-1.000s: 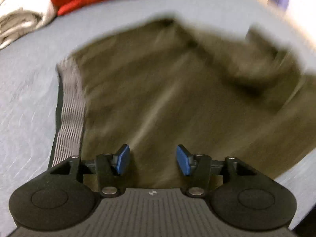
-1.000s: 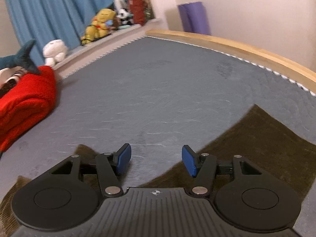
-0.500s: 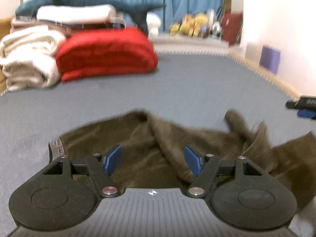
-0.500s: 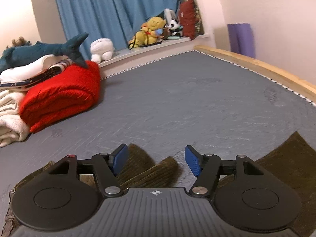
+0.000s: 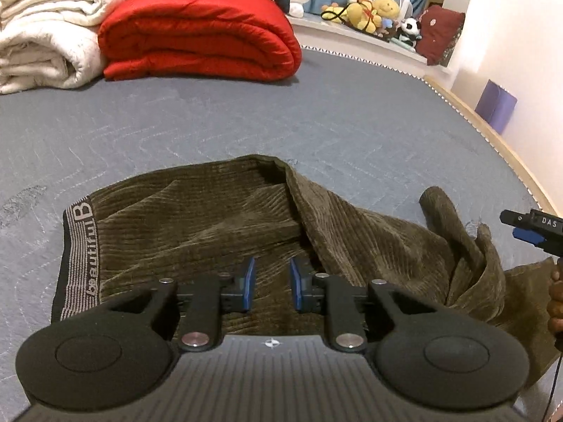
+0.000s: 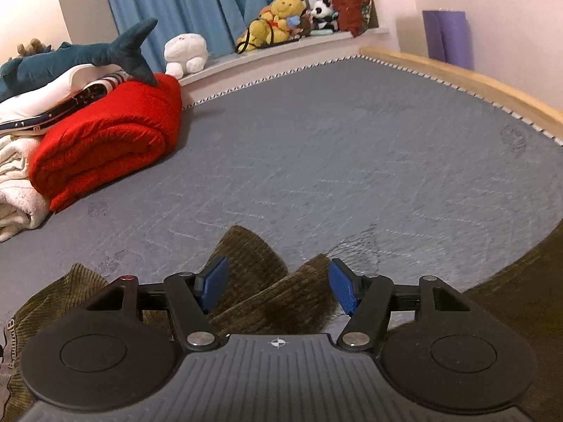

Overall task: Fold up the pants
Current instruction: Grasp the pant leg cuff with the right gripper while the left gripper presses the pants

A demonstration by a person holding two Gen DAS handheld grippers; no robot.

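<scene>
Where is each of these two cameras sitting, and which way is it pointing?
Left wrist view: sits on the left gripper, looks down along its blue fingers at the olive pants on the grey bed; a hand and the right gripper show at the right edge.
Right wrist view: sits on the right gripper, faces across the bed toward the blue curtain; only its own fingers show.
Both share the pants, the red blanket and the windowsill plush toys.
</scene>
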